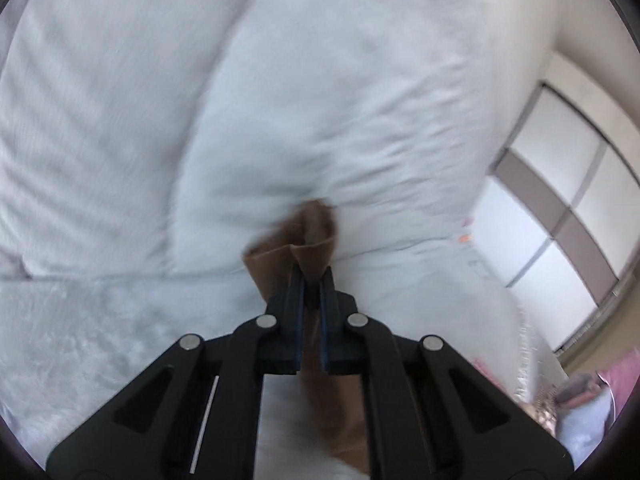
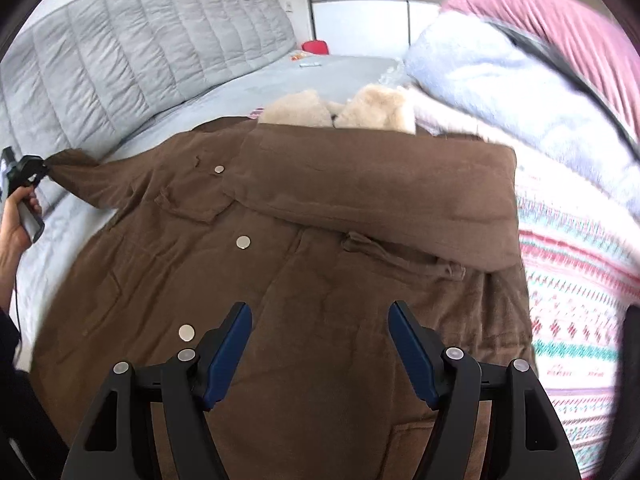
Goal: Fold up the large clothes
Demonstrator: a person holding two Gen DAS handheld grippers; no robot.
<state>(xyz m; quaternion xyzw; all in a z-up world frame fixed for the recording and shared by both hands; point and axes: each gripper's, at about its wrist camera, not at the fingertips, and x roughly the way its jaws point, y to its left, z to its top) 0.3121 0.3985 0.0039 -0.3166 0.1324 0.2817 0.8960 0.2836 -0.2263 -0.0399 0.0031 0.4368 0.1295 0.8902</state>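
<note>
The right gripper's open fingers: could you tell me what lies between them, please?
Only the brown coat, seen beneath the open right gripper in the right wrist view.

Brown coat spread on a bed, one sleeve pinched at the far left.

The brown coat [image 2: 304,248] lies front up on the grey bed [image 2: 224,92], its cream fleece collar [image 2: 340,112] toward the quilted headboard [image 2: 132,56] and its right sleeve [image 2: 380,192] folded across the chest. Silver snaps [image 2: 243,242] run down the front. The right gripper [image 2: 320,344] hangs above the lower front, jaws wide apart, nothing between them. At the left edge the left gripper [image 2: 38,168], held in a hand [image 2: 16,224], is clamped on the cuff of the other sleeve [image 2: 84,176], drawn out sideways. A patterned blanket [image 2: 576,280] and pale bedding [image 2: 500,80] lie beside the coat on the right.
</note>
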